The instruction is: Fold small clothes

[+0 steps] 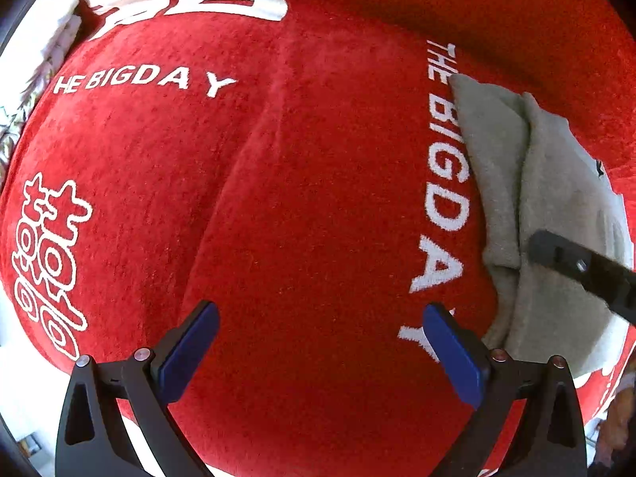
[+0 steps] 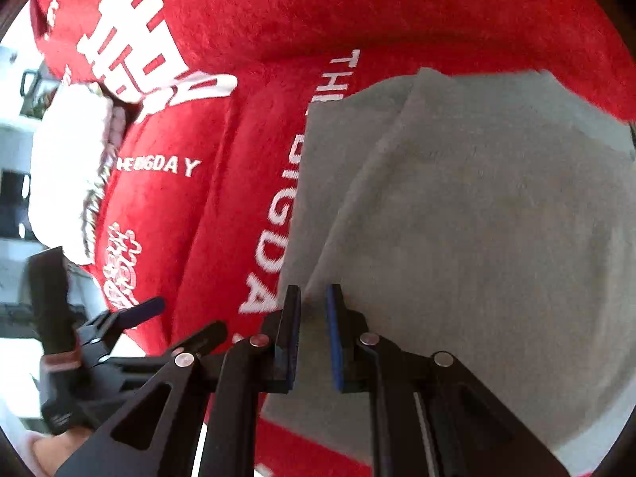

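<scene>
Two grippers share the work, and only one of ours is on the grey garment. The right gripper has its jaws nearly closed, pinching a raised fold at the garment's near-left edge. Our left gripper hangs released over bare red blanket; the garment lies off to the right of its fingers, long axis running away from them.

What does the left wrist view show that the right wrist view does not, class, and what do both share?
Only the left wrist view shows the left claw from behind, open over bare red fleece blanket. Only the right wrist view shows the right claw pinched on a fold of the grey folded cloth, and a white bundle. Both share the blanket, its white lettering and the cloth.
</scene>
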The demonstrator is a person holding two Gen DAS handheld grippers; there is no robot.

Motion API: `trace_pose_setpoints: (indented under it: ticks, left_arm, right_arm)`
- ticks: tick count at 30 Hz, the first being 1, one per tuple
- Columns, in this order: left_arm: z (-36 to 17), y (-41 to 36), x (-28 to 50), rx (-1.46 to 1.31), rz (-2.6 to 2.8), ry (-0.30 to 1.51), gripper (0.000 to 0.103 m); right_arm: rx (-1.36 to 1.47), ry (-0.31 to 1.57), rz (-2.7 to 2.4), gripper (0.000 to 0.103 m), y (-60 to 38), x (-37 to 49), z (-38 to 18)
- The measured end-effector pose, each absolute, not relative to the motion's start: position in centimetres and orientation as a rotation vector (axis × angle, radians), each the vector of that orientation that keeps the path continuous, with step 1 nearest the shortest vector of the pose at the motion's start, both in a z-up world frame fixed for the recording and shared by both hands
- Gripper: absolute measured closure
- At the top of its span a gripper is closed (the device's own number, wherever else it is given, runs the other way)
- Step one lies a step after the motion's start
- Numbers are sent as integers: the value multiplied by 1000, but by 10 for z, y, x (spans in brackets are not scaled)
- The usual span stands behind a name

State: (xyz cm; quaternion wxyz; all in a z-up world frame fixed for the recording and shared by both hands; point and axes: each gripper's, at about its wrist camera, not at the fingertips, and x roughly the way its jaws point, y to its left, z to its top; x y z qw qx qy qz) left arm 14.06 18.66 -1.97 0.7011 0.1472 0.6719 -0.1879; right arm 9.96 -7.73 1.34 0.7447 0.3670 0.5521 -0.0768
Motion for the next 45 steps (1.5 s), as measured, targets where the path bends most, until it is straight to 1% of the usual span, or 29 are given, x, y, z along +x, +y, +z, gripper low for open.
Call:
trace_pose_setpoints:
  ticks: [2,3,5,7,8,11,13,26,27,28,29,30,33,40,45]
  left_arm:
    - [-18,183,141,330,-433,1492,1]
    - [-17,183,141,332,-442,1489,1]
    - [-16,179,144,337,-453,1489,1]
    - [-17,174,144,340,-467,1495,1]
    - [-18,173,145,342,-471,1497,1]
    - [-20,169,144,349,-480,1501,1]
    - [-21,168,143,362,-481,1506,1]
    - [-25,131,110,419,-521,1519,1]
    - [-26,127,110,417,-519,1523,1]
    - [-27,125,109,410,-517,1529,1]
    - [-27,123,108,402,-515,1535,1]
    - [-27,122,106,398,-514,1537,1]
    - [-27,122,105,391,-524,1542,1]
    - [-24,117,104,344,-551,1540,1]
    - [-22,123,108,338,-544,1536,1]
  right_arm:
    - [875,1194,-183,88,-80,84,16]
    - [911,1190,-192,86,-80,76,15]
    - [975,1187,-199,77,-82,56,14]
    - [1032,1183,-205,58,-81,36,13]
    - [1051,1179,-211,57,-80,27,13]
    - [1124,1156,-230,56,-80,0,13]
    - [1184,1123,-251,50,-80,-18,11]
    - [1503,954,-311,48,-71,-81,-18]
    - [1523,939,-314,46,-72,-85,-19]
    - [1537,926,-314,41,-72,-88,-20]
    - [1547,917,-308,38,-73,-89,-22]
    - [1552,915,-306,38,-73,-90,-23]
    - [1568,903,-317,38,-75,-94,-26]
    - [1722,749,-355,38,-82,-104,-39]
    - [1745,725,-346,38,-81,-105,-42]
